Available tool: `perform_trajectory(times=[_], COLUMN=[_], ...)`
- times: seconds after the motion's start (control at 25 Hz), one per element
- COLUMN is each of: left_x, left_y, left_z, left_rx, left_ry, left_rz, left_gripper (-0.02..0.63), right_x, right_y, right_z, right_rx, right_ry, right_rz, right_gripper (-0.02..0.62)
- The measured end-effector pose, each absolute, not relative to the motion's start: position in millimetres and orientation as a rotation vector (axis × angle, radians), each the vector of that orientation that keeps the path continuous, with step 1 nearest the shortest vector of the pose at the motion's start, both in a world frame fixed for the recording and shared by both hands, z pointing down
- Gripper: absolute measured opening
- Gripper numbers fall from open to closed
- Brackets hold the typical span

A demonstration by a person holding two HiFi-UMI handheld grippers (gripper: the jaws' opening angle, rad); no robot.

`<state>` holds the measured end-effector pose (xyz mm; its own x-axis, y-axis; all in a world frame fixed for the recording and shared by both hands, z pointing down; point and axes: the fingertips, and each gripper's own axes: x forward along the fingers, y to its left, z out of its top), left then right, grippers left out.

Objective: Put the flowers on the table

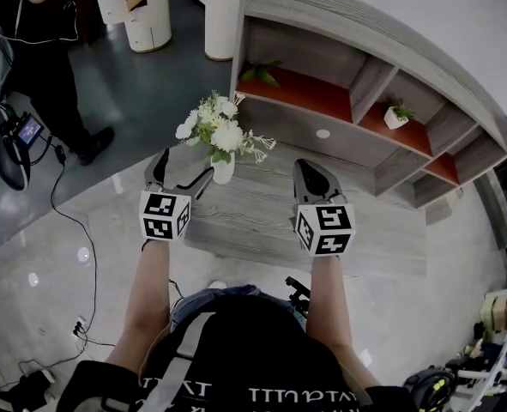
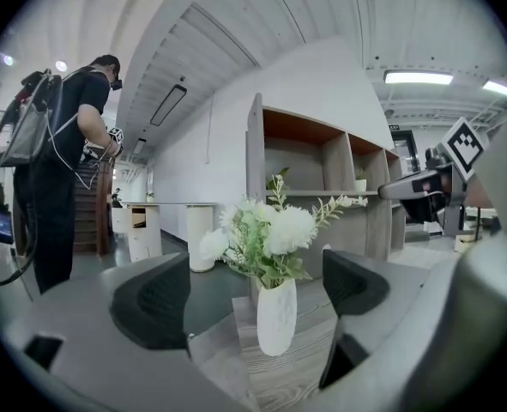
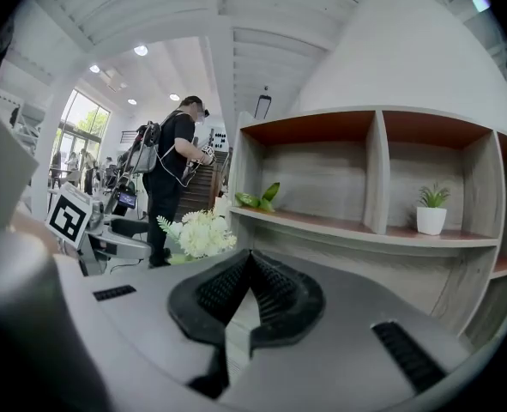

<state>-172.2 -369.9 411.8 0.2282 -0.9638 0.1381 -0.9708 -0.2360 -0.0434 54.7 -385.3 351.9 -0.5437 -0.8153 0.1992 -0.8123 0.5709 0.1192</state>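
White flowers (image 1: 217,127) stand in a small white vase (image 1: 223,168) near the left end of a low grey wooden table (image 1: 270,221). In the left gripper view the vase (image 2: 276,316) rests upright on the wood, between and just beyond the dark pads (image 2: 154,299), touching neither. My left gripper (image 1: 182,174) is open, its right finger close beside the vase. My right gripper (image 1: 311,178) hovers over the table to the right of the flowers. Its ribbed pads (image 3: 270,299) are pressed together with nothing between them.
Behind the table stands a grey shelf unit (image 1: 339,58) with orange floors, holding a small potted plant (image 1: 396,114) and green leaves (image 1: 260,74). A person (image 1: 47,50) stands at the far left by white round pedestals (image 1: 146,11). Cables (image 1: 73,230) trail over the glossy floor.
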Motion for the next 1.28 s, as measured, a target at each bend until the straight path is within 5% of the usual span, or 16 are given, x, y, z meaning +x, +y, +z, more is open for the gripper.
perform_trajectory(times=[0.4,0.92,1.28], left_x=[-181,-198,-194], left_y=[-365,-350,-346], left_z=[338,267,246], left_rx=[2.515,2.496,2.542], left_ry=[-1.985,-2.267,-2.288], left_rz=[0.112,0.029,0.015], left_gripper=[0.472,0.021,0.012], right_x=[45,39,38], right_y=[-386,-384,-378], right_z=[303,257,239], right_rx=[1.337,1.357,1.387], right_ry=[-2.663,-2.722,-2.759], right_rz=[-0.14,-0.296,-0.371], right_gripper=[0.015,0.015,0.015])
